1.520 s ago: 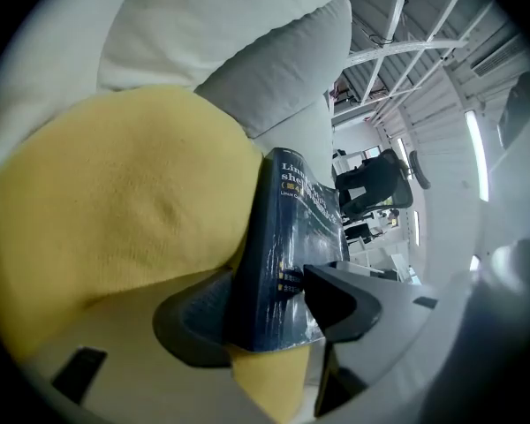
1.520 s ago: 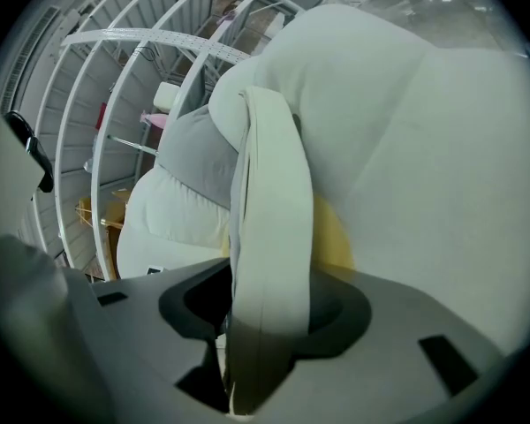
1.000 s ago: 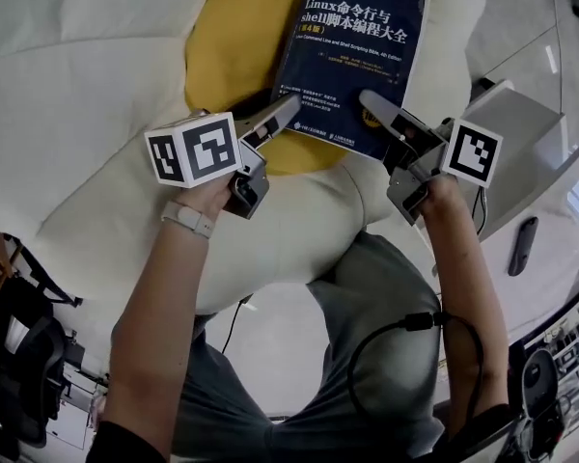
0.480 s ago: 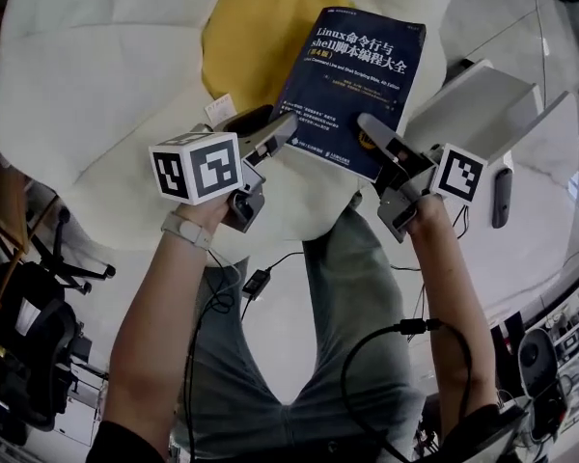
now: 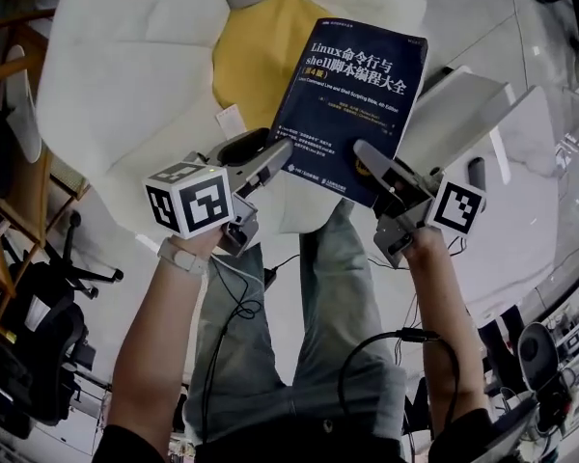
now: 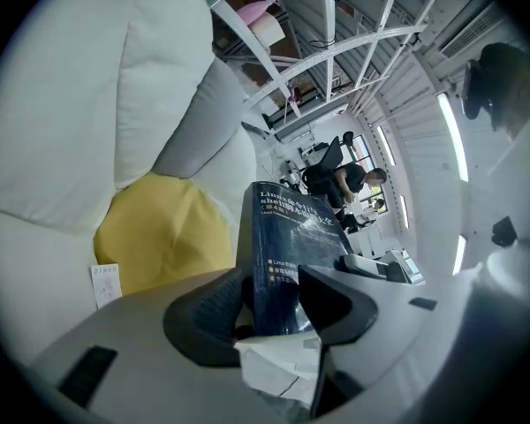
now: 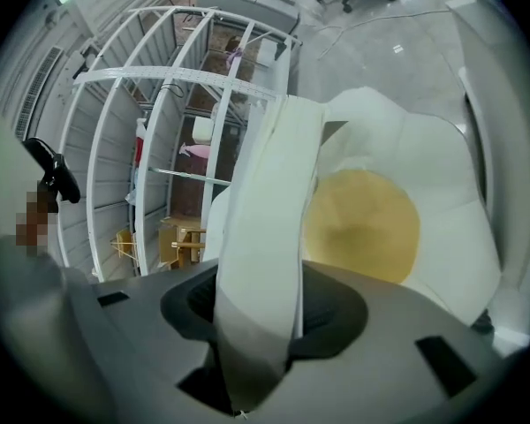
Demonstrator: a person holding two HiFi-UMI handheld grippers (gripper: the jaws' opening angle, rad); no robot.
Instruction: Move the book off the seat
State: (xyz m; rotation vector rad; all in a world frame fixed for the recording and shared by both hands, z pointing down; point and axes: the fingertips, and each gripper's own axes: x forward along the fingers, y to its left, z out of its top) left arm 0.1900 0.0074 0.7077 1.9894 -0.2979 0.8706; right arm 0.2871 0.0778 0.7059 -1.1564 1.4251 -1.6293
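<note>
A dark blue book [image 5: 352,104] with white Chinese title print is held in the air over a white flower-shaped seat [image 5: 135,95] with a yellow centre [image 5: 256,56]. My left gripper [image 5: 270,152] is shut on the book's lower left corner. In the left gripper view the cover [image 6: 287,254] stands between the two pads of this gripper [image 6: 278,294]. On the lower right edge my right gripper [image 5: 372,157] is shut. The right gripper view has the white page block [image 7: 265,237] pinched between that gripper's [image 7: 265,312] jaws, with the yellow centre [image 7: 362,223] beyond.
A white side table [image 5: 458,114] stands right of the seat, with a dark slim object [image 5: 476,174] beside it. A small paper tag [image 5: 232,121] lies on the seat. An office chair [image 5: 29,336] and a wooden frame [image 5: 0,191] are at the left. Cables trail on the floor by the person's legs [image 5: 309,355].
Both grippers have raised the book off the yellow centre. The seat now looks smaller and farther below, and more floor shows around it.
</note>
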